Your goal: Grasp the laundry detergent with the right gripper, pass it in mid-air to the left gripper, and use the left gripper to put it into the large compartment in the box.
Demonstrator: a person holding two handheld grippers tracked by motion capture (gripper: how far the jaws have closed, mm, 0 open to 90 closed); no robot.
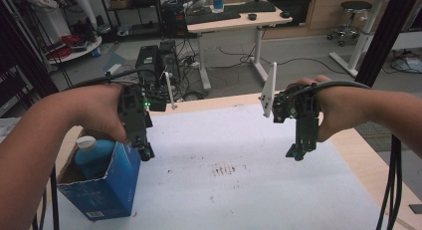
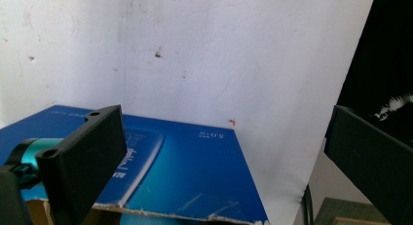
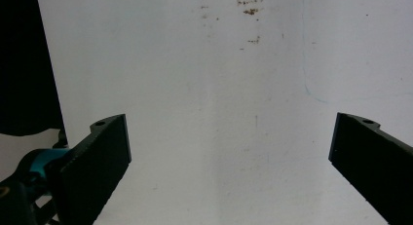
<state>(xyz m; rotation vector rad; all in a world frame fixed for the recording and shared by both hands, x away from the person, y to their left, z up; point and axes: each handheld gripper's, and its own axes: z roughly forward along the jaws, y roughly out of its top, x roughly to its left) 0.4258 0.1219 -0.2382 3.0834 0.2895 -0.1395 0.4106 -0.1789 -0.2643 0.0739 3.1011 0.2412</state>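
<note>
A blue cardboard box (image 1: 109, 182) stands open at the table's near left, with a blue bottle (image 1: 93, 155) capped in white upright inside it. My left gripper (image 1: 144, 151) hangs just over the box's right top edge, jaws wide apart and empty. In the left gripper view the box (image 2: 185, 171) lies below and between the jaws of that gripper (image 2: 224, 157). My right gripper (image 1: 298, 153) hovers above the white sheet at the right. In the right gripper view its jaws (image 3: 229, 157) stand wide apart over bare white paper.
A white sheet (image 1: 239, 190) with a patch of brown marks (image 1: 223, 169) covers the wooden table (image 1: 370, 165). Beyond the far edge are a desk (image 1: 239, 21), computer gear and cables on the floor, and a stool (image 1: 354, 13). Black cables hang at the right edge.
</note>
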